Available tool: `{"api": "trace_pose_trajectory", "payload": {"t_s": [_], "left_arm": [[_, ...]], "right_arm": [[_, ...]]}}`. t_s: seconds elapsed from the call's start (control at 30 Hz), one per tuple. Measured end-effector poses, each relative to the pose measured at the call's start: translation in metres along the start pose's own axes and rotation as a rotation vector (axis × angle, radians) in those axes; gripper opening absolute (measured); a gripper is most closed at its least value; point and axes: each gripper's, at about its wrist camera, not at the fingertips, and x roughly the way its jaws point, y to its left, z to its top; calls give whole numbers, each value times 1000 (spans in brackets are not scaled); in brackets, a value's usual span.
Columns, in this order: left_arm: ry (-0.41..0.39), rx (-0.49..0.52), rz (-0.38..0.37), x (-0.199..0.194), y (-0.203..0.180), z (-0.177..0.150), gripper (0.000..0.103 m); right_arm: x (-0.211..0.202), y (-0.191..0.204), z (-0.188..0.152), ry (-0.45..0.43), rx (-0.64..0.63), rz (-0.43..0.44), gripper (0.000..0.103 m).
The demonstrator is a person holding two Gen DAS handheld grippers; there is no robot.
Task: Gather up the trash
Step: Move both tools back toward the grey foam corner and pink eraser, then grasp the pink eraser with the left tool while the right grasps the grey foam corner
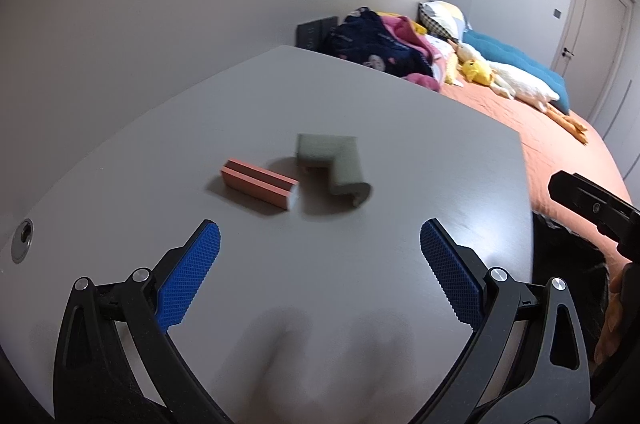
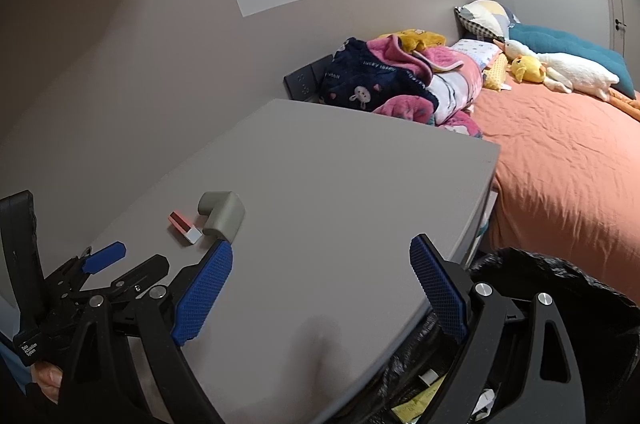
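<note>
A small orange box [image 1: 260, 186] with a white end lies on the grey table [image 1: 360, 112], and a grey L-shaped foam corner piece [image 1: 330, 160] lies touching its right side. My left gripper [image 1: 320, 248] hangs open just short of both, nothing between its blue pads. In the right wrist view the orange box [image 2: 184, 224] and the grey corner piece [image 2: 222, 214] sit at the left. My right gripper [image 2: 320, 272] is open and empty over the table's near right corner. A black trash bag [image 2: 540, 276] with paper scraps inside stands below that corner.
An orange-sheeted bed [image 2: 560, 164] runs along the table's right side, piled with blankets [image 2: 392, 80], pillows and plush toys [image 1: 500, 76]. A round cable hole [image 1: 23, 238] sits at the table's left edge. A grey wall backs the table.
</note>
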Motion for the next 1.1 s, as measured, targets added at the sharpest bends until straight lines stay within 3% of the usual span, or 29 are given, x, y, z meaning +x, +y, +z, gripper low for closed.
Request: {"api": "trace_pose_trajectory", "payload": {"t_s": [0.4, 0.63, 0.83, 0.97, 1.1], "left_arm": [[45, -157, 72, 36, 45, 21, 97], [75, -191, 81, 53, 59, 29, 95], [147, -233, 83, 75, 67, 37, 81], [194, -274, 81, 88, 72, 40, 61], [198, -255, 132, 91, 71, 39, 46]], "right_arm": [[40, 19, 10, 29, -3, 22, 90], [56, 28, 15, 41, -13, 23, 90], [68, 35, 19, 50, -20, 15, 90], [75, 36, 23, 49, -19, 8, 90], [80, 39, 26, 53, -20, 10, 90]]}}
